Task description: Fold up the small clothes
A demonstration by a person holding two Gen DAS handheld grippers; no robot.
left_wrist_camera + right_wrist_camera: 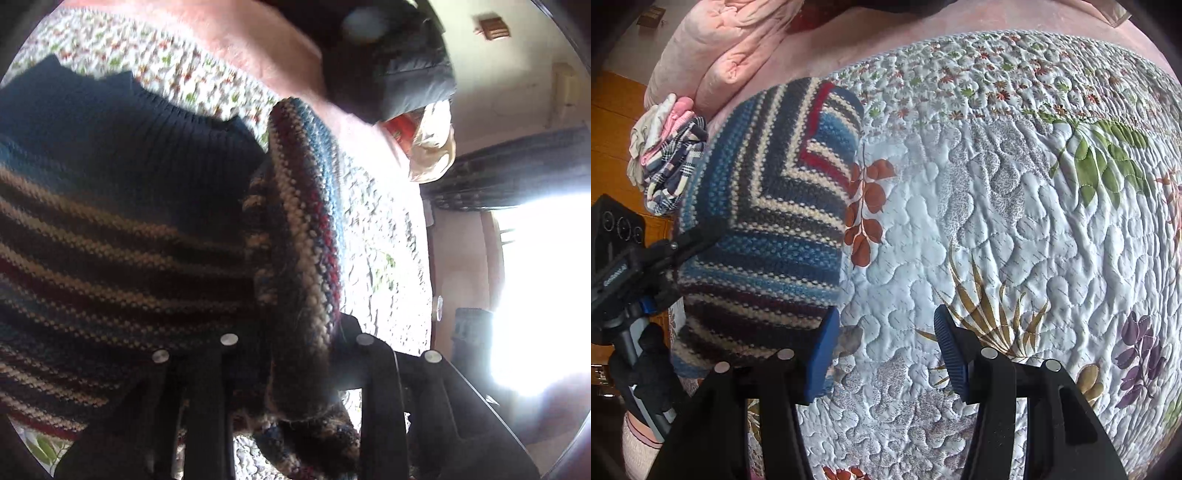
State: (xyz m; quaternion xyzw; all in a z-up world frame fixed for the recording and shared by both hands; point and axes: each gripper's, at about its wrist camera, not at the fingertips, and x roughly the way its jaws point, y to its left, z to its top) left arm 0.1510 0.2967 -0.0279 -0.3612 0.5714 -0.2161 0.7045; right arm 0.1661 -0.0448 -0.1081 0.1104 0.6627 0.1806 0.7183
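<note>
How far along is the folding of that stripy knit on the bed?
Partly done. The striped knit already has one part turned across itself, its stripes meeting at an angle. In hand: the left tongs are shut on a bunched fold of it. The right tongs are open over the quilt, holding nothing. Left: finishing this fold, and the crumpled plaid and pink clothes beyond look unfolded.

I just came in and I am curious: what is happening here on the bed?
A person is folding a striped knit sweater on a quilt. The left gripper is shut on a fold of the sweater. The right gripper is open over the quilt beside the sweater, holding nothing. More small clothes lie bunched at the bed's edge.
</note>
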